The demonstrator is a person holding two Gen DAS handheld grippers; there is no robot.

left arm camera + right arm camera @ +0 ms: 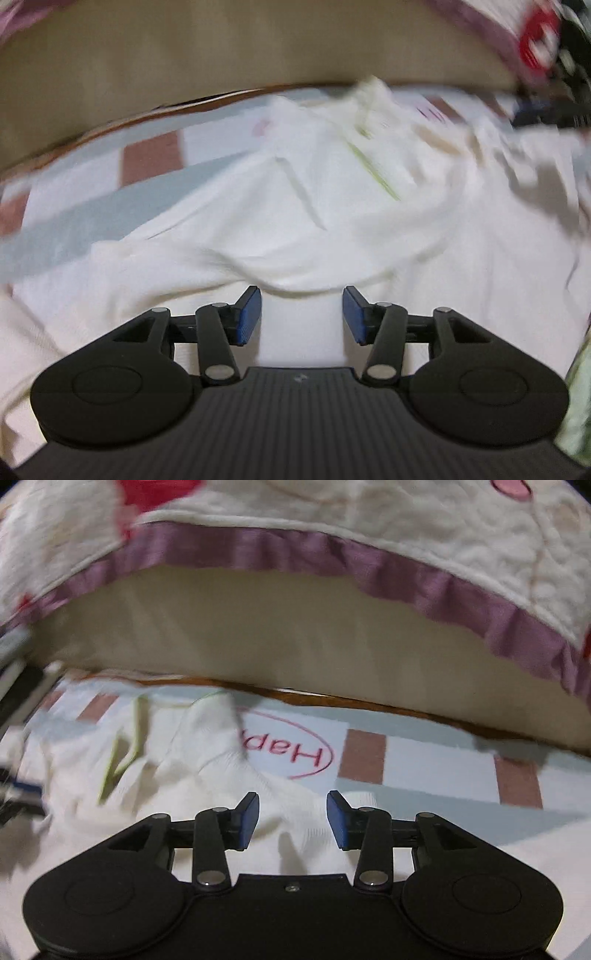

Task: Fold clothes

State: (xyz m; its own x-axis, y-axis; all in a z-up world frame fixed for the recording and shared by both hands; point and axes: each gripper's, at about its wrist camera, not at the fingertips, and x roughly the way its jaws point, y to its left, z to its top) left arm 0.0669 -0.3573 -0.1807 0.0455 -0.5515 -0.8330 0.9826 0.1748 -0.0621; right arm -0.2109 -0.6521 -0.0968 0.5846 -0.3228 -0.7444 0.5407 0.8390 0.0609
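White garment (295,206) is the task item, lying crumpled on a patterned sheet (147,158), just ahead of both tools. Left gripper (301,314): jaws partly apart, nothing between the blue pads (249,314), bare white cloth showing in the gap; garment's nearest rolled edge sits right at the fingertips, contact unclear. Right gripper (293,819): jaws also partly apart, white knit fabric visible in the gap below, pads not pressing on it, so not gripped.

Outward from there: green trim lines (125,753) run across the garment, sheet has brown squares and a red "Happy" oval (295,753). Beyond that a wooden edge (332,698), a beige mattress side (295,635), and a quilt with purple border (258,550) overhanging.

Risks, as a guess: both views are motion-blurred, so a closing pinch could miss the edge or also grab the sheet underneath, since both are white and lie touching. Grabbing one layer only would drag the pile and skew the fold.

Orientation: garment is bunched, long axis hard to call; in the left view it seems to run from near-left to far-right, the green-trimmed end pointing away toward the mattress. Which end is the neck cannot be told.
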